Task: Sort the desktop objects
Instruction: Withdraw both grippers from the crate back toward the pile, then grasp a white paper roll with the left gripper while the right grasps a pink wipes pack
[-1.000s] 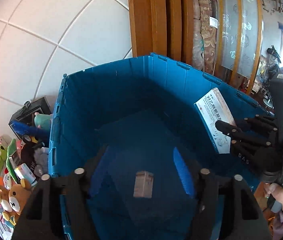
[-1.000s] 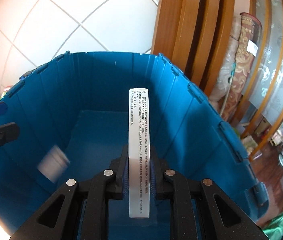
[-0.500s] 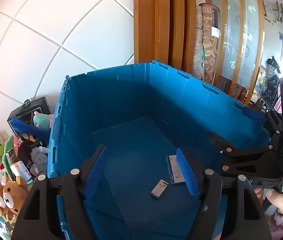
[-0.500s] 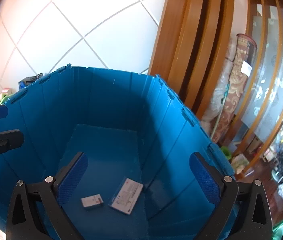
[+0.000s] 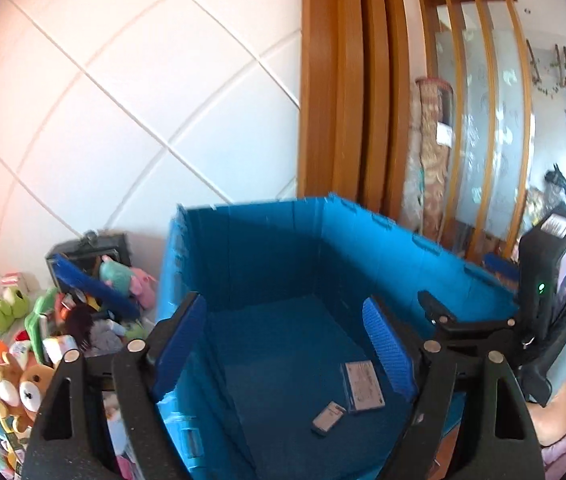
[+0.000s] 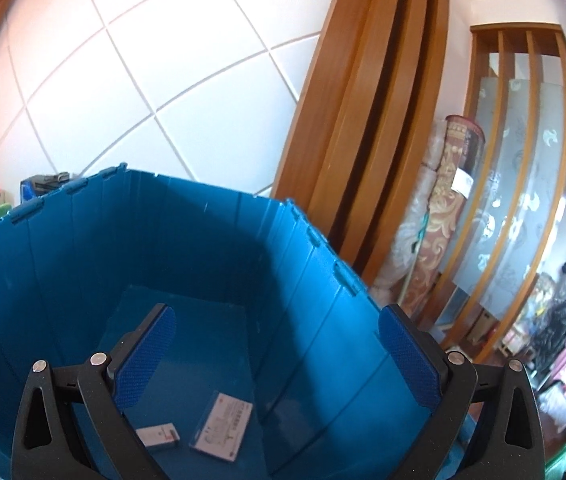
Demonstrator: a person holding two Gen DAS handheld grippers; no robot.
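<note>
Against the white tiled wall (image 5: 131,92), the deep blue plastic crate (image 5: 267,256) now holds the flat white printed box (image 6: 222,425) and small grey-white box (image 6: 158,437), both released a second ago; the left gripper (image 5: 283,352) and right gripper (image 6: 279,356) are withdrawn, jaws apart and empty, ready for the toy pile (image 5: 43,340).

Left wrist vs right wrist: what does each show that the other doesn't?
Left wrist only: the pile of plush toys left of the crate, and the right claw with its handheld body.

Right wrist only: the right claw's own open blue pads.

Both: the blue crate, with the small box and the flat white box lying on its floor, plus tiled wall and wooden frame.
</note>
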